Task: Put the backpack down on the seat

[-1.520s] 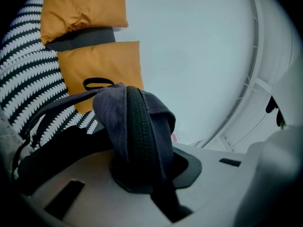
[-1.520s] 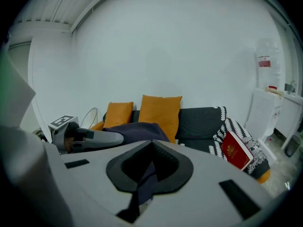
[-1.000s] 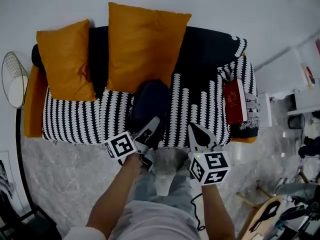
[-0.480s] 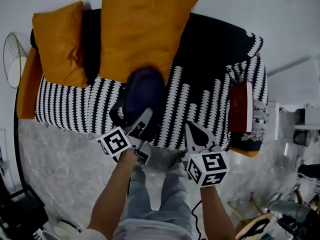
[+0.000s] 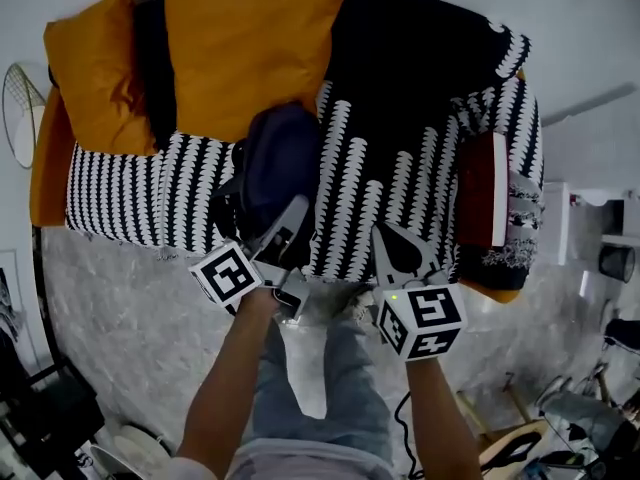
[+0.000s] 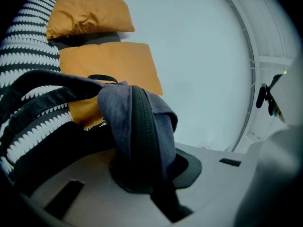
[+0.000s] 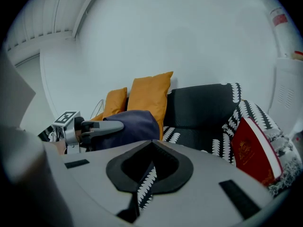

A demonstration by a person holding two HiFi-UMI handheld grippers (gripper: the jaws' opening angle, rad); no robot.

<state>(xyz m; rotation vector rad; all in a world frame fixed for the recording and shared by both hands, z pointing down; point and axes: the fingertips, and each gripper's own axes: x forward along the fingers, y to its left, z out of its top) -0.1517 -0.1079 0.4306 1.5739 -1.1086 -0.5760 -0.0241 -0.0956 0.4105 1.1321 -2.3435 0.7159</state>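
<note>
Grey marbled floor (image 5: 110, 308) down below, and right ahead the black-and-white patterned sofa (image 5: 430, 78) fills the head view. Left claw (image 5: 293, 220) is clamped tight on the backpack's strap (image 6: 139, 136), pads nearly together with that dark webbing pinched between them. The navy backpack (image 5: 280, 153) sits over the middle of the seat (image 5: 400, 203), just in front of the larger cushion (image 5: 245, 38). Whether its base is touching down, I cannot tell from here. Right claw (image 5: 388, 240) hovers beside it over the seat's front edge, closed up and holding nothing. The play now, I'd say: lower straight down until the bag's weight sits on the seat and the strap goes slack. Lean it back against that cushion so it can't roll forward off the edge, and only then let go. The count: one backpack, one sofa, two orange cushions with the smaller cushion (image 5: 95, 68) off to the left, one red book (image 5: 480, 193) at the right end, two claws.
</note>
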